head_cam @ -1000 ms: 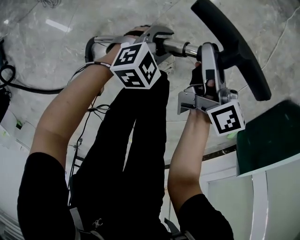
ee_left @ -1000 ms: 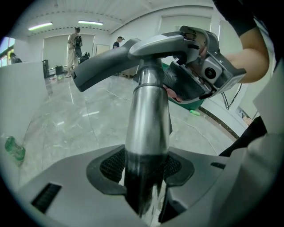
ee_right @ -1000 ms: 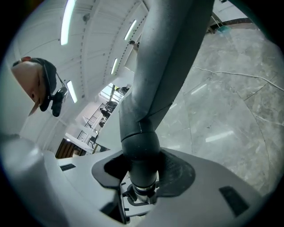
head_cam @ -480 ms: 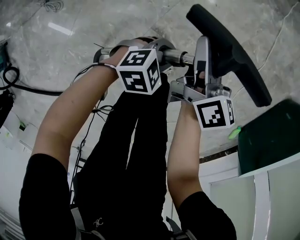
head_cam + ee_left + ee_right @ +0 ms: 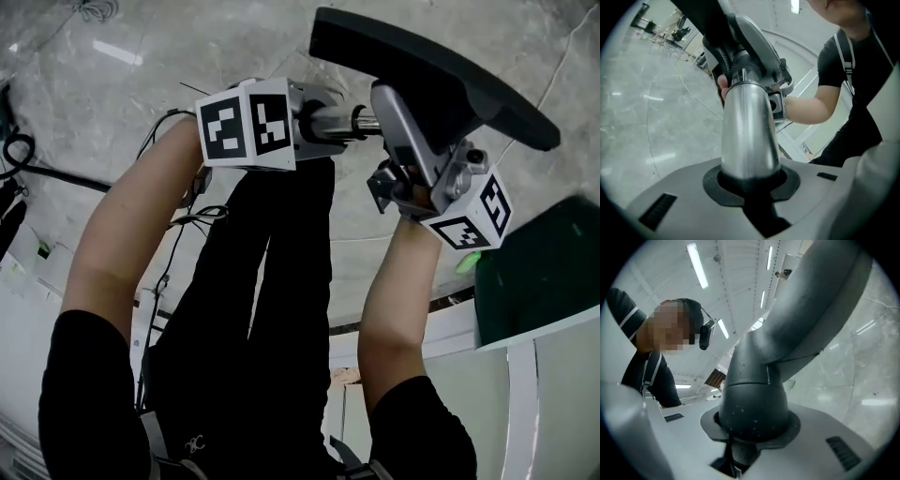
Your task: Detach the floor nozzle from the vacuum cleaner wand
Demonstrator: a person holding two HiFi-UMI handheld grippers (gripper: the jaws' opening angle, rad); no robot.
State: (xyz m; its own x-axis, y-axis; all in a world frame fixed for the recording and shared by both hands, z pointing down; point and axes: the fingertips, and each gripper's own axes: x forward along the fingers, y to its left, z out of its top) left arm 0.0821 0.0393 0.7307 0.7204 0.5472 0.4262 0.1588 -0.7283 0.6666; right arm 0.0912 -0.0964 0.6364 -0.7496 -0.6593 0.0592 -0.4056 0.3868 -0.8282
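While I look down through the head view, the left claw (image 5: 314, 120) sits on the silver wand (image 5: 352, 119) and the right claw (image 5: 394, 108) on the neck of the black floor nozzle (image 5: 441, 75). Both are held up in front of me, above the marble floor (image 5: 112, 84), with the nozzle's long head slanting across the top right.

From the left gripper view, the left claw (image 5: 750, 185) is closing, its pads pressed round the wand (image 5: 747, 126). The wand runs away from the camera to meet the dark floor nozzle (image 5: 705, 23).

From the right gripper view, the right claw (image 5: 750, 437) is closing too, clamped on the grey neck (image 5: 754, 399) of the floor nozzle (image 5: 811, 301), which bends up and to the right.
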